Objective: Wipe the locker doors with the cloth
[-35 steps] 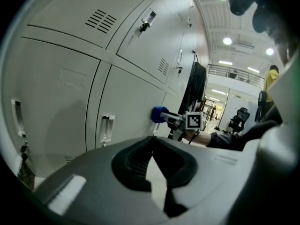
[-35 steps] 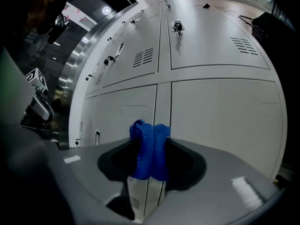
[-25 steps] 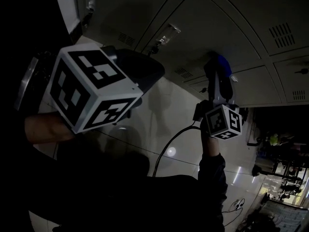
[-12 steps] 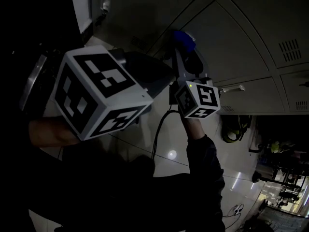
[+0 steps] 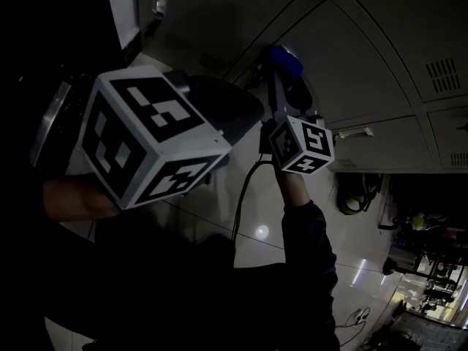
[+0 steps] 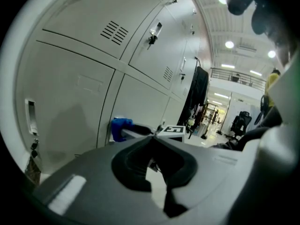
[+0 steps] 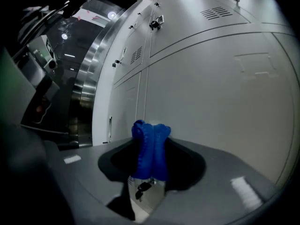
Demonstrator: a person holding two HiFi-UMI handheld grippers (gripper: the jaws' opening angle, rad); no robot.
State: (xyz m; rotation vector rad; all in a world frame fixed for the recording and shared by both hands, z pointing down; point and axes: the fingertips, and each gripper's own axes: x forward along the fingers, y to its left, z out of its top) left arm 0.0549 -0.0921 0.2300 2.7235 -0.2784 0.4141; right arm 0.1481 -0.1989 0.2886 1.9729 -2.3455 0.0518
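A bunched blue cloth is pinched between the jaws of my right gripper, which is shut on it. In the head view the cloth is pressed against a grey locker door, above the right gripper's marker cube. My left gripper is held back from the lockers with its jaws closed together and nothing in them. Its large marker cube fills the left of the head view. From the left gripper view, the cloth touches a locker door.
Rows of grey locker doors with vent slots and handles fill the wall. A cable hangs from the right gripper. Glossy floor lies below. A steel-framed opening stands left of the lockers. Dark clothing hangs farther along.
Over the last second the right gripper has carried the cloth leftward and up across the locker doors. Since half a second ago it has barely shifted. The left gripper has stayed put.
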